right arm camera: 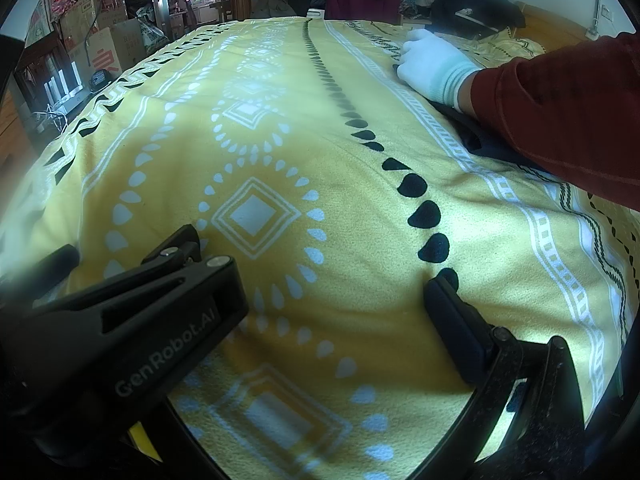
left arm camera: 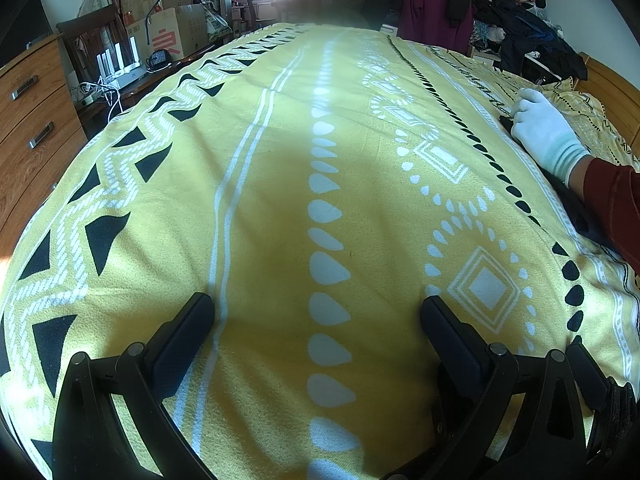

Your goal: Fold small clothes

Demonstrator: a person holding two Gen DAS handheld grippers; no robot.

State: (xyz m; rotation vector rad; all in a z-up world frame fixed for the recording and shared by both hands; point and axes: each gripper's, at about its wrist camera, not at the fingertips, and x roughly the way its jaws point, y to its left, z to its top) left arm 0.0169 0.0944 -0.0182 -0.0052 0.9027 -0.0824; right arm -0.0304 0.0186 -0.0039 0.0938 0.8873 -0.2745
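Both grippers, left gripper [left arm camera: 316,308] and right gripper [right arm camera: 312,276], jaws apart, empty over yellow bedspread [left arm camera: 272,200]; gloved hand [left arm camera: 544,132] presses dark garment [right arm camera: 472,128] at bedspread's far-right edge—flatten it first.

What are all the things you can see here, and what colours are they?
Bedspread: one, yellow with white and black patterns, covering the whole bed.
Dark garment: one, black, on the bedspread's right side, partly under the sleeve.
Clothes heap: one pile, maroon, black, blue and orange, beyond the bed's far end.
Cardboard boxes: several, brown, stacked far left.
Drawer unit: one, wooden brown, left of the bed.
Chair: one, dark wood, beside the boxes.
Gloved hand: one, white glove, resting at the dark garment's far end.
Sleeve: one, dark red, right side.
Left gripper: one, black, open, nothing in it.
Right gripper: one, black, open, nothing in it.
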